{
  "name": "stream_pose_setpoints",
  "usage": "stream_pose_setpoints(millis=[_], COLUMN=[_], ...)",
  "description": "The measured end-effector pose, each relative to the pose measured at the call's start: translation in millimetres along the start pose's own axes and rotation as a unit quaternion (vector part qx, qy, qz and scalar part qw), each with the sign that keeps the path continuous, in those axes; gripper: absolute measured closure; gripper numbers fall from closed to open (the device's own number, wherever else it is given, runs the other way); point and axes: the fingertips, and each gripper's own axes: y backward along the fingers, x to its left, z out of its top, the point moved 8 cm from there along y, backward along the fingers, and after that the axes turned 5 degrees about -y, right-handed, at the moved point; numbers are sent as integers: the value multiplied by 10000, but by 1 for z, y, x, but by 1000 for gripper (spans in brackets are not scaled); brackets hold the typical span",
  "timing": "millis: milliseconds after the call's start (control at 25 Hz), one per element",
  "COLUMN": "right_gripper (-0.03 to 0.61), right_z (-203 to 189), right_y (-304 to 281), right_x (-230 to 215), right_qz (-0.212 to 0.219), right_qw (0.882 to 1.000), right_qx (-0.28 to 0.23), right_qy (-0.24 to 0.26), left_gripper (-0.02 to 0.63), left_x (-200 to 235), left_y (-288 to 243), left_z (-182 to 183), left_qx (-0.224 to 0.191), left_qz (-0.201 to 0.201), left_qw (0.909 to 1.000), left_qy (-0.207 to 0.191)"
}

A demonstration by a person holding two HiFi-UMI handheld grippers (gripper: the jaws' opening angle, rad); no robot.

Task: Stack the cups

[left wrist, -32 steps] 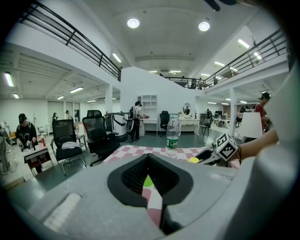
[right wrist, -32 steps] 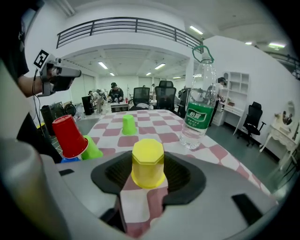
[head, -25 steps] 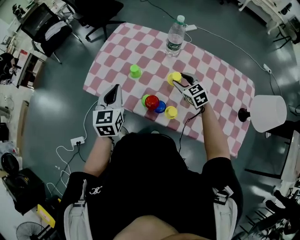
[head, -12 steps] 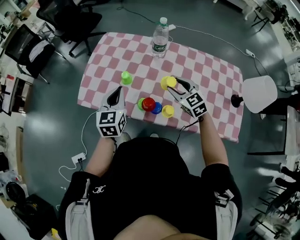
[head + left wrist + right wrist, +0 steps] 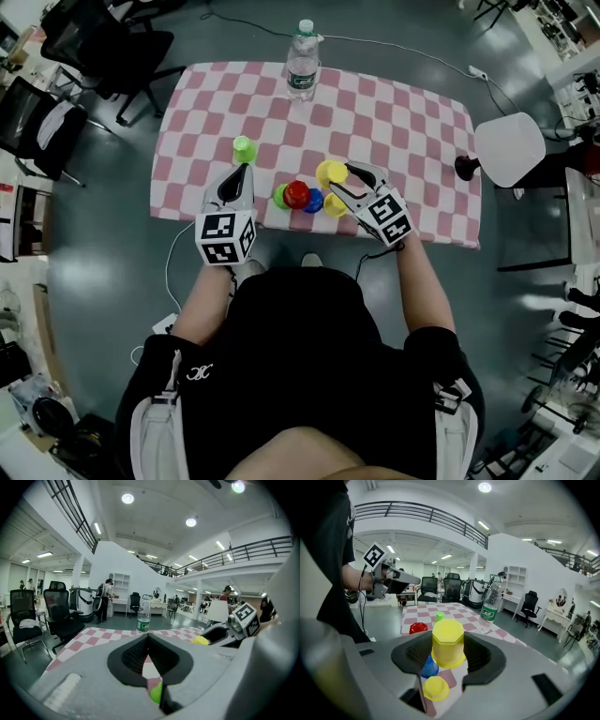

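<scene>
Yellow cup (image 5: 447, 641) in right claw (image 5: 345, 180) (near table (image 5: 403, 103) front edge).

- Your right tool (image 5: 448, 641) has a matt grey plastic shell. Its black pads (image 5: 480, 654) look like finely ribbed rubber.
- Your left tool (image 5: 147, 638) is the same: dull grey plastic with ribbed black pads (image 5: 134, 656).
- The yellow cup (image 5: 447, 634) pinched between your right tool's pads is smooth, opaque plastic with a soft sheen.
- The second yellow cup (image 5: 436, 688), blue cup (image 5: 429, 667), red cup (image 5: 418, 628) and green cup (image 5: 439, 616) look like the same smooth plastic.
- The pink-and-white checked tabletop cloth (image 5: 403, 122) is matt fabric.
- The water bottle (image 5: 301, 64) is clear, glossy plastic.
- The floor (image 5: 103, 272) is smooth and shiny, with light reflecting off it.
</scene>
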Motion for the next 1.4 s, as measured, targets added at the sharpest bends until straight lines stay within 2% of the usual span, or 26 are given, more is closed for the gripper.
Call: stream_pose_setpoints(millis=[520,920,1400], right_gripper=[367,367,363], right_z=[-32,-52,-56], right_y=[0,-10,-14], right_x=[32,33,31], right_qz=[-273,-306,-209], right_qw=[9982,9967,9954], right_qx=[358,540,346], right_qy=[-387,-531,-870], left_gripper=[598,598,598], left_x=[1,7,9], left_y=[-8,-5,2], left_z=[-4,-5,-7], left_qx=[75,128,146], left_qz=[-589,-565,-406], left_qw=[9982,9981,9989], left_qy=[-120,-192,-166])
